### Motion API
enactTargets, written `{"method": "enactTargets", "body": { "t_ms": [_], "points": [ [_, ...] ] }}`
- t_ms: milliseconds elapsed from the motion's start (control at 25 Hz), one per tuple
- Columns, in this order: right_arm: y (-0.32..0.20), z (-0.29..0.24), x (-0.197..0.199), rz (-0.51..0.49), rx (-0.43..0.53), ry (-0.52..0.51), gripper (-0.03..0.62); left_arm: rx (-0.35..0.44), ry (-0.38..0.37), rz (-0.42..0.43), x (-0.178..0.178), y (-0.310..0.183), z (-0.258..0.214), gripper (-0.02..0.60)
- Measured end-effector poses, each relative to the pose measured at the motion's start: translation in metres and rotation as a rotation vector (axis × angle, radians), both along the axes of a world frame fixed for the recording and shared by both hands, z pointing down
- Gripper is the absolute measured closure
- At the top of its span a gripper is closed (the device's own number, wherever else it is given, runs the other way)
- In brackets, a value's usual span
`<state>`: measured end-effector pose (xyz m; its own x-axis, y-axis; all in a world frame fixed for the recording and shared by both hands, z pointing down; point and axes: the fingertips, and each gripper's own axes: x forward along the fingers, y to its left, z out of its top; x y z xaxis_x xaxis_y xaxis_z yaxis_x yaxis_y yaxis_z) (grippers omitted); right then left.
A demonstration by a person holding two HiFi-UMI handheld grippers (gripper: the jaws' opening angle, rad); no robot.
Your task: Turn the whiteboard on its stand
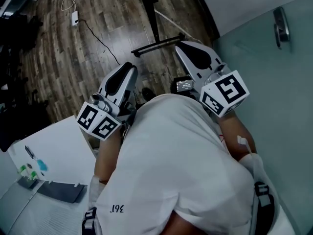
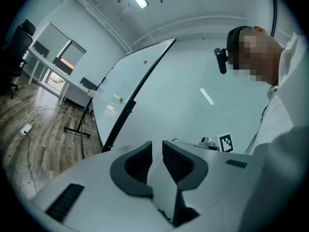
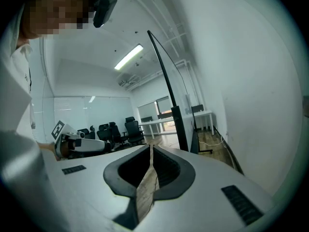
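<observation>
The whiteboard [image 1: 54, 143] shows at the lower left of the head view, with small green and blue bits and a grey tray [image 1: 61, 191] on it. From the left gripper view the whiteboard [image 2: 128, 83] stands tilted, its black edge toward me. In the right gripper view only that thin black edge [image 3: 164, 76] shows. My left gripper [image 1: 130, 68] is raised in front of the person, its jaws [image 2: 157, 148] a little apart with nothing between them. My right gripper [image 1: 181, 46], held beside it, is shut [image 3: 150, 149] on nothing. Neither touches the board.
The stand's black foot [image 1: 157, 44] lies on the wood floor ahead, with a white cable and plug [image 1: 74, 16] farther left. A frosted glass wall with a handle [image 1: 280, 25] runs along the right. Office chairs [image 3: 113, 132] and desks stand at the room's far side.
</observation>
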<state>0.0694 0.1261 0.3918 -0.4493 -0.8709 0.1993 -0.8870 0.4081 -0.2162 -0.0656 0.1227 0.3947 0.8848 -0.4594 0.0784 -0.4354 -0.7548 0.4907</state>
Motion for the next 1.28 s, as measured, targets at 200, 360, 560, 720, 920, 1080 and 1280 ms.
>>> {"method": "enactTargets", "body": {
  "t_ms": [200,360,560,720,920,1080,1280],
  "points": [
    [0.003,0.003,-0.013,0.01,-0.02,0.011,0.563,-0.01,0.007,0.004,-0.018,-0.001,0.001,0.565],
    [0.006,0.003,-0.021,0.026,-0.034,0.033,0.568,-0.016,0.01,0.024,-0.027,0.0,0.002,0.574],
    [0.004,-0.001,-0.029,0.023,-0.038,0.055,0.568,-0.022,0.022,0.022,-0.038,-0.002,0.0,0.574],
    [0.003,-0.001,-0.03,0.022,-0.033,0.079,0.568,-0.026,0.025,0.02,-0.039,-0.002,0.002,0.574],
    [0.002,0.0,-0.03,0.031,-0.043,0.084,0.568,-0.035,0.027,0.029,-0.037,-0.004,0.005,0.574],
    [0.0,0.0,-0.026,0.034,-0.034,0.1,0.568,-0.039,0.024,0.037,-0.033,-0.006,0.007,0.574],
    [-0.003,-0.002,-0.022,0.042,-0.038,0.107,0.569,-0.046,0.019,0.045,-0.029,-0.009,0.006,0.574]
  ]
}}
